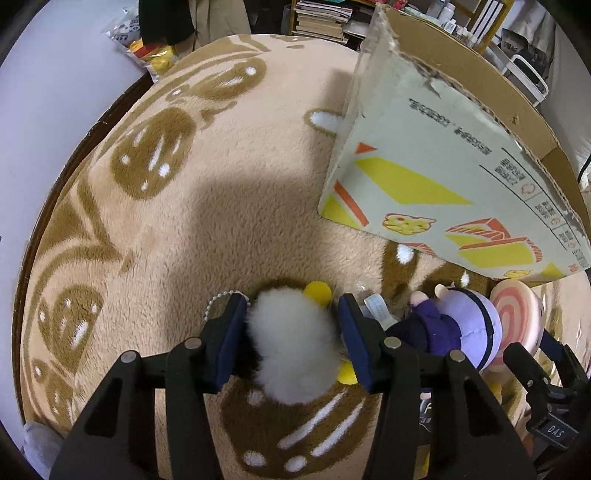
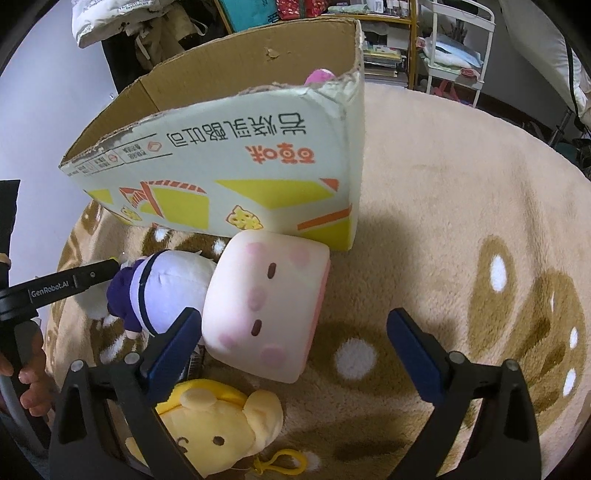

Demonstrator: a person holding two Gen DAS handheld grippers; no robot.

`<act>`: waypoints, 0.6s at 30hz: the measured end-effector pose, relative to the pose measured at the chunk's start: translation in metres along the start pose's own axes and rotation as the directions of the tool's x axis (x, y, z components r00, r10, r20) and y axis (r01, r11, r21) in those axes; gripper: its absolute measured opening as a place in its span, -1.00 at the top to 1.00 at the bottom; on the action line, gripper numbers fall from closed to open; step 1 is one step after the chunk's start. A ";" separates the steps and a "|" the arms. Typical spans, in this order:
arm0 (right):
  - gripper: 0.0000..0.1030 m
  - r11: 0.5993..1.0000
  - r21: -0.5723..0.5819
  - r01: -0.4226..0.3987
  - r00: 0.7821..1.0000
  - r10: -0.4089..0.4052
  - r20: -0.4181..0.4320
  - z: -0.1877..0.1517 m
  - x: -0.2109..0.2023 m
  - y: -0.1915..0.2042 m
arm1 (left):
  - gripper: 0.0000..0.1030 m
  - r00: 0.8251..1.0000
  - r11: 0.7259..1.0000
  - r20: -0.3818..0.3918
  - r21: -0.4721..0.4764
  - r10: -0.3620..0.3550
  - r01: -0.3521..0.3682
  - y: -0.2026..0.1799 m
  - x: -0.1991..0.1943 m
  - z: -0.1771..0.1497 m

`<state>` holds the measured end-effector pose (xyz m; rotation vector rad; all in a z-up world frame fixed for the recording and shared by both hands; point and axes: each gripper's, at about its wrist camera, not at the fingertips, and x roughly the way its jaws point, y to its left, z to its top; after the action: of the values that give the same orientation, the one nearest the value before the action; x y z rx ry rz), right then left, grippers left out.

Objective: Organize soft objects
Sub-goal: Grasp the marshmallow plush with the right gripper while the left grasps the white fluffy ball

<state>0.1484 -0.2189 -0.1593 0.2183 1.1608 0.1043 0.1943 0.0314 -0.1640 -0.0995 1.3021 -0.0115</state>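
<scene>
My left gripper is shut on a white fluffy plush with yellow feet and a bead chain, just above the rug. To its right lie a purple doll and a pink swirl cushion. My right gripper is open and empty over the rug. A pink-and-white square squishy lies between its fingers, nearer the left finger. The purple doll lies left of the squishy, and a yellow bear plush lies under the left finger. The open cardboard box stands behind; it also shows in the left wrist view.
A beige rug with brown patterns covers the floor. A pink toy peeks out of the box. Bookshelves and a white rack stand at the back. The left gripper's arm shows at the left edge.
</scene>
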 end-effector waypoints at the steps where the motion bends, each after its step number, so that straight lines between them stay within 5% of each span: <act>1: -1.00 1.000 -0.001 0.001 1.000 -0.001 -0.001 0.000 0.000 -0.001 | 0.02 1.000 1.000 0.000 0.002 0.002 -0.002 0.000 0.000 0.000; 18: -0.89 0.999 -0.046 0.021 0.999 -0.023 -0.040 -0.005 0.009 0.009 | 0.02 0.999 0.999 -0.001 0.019 0.036 -0.036 -0.001 0.007 0.001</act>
<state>0.1479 -0.2078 -0.1667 0.1639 1.1996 0.1164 0.1972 0.0304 -0.1702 -0.0602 1.3046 0.0069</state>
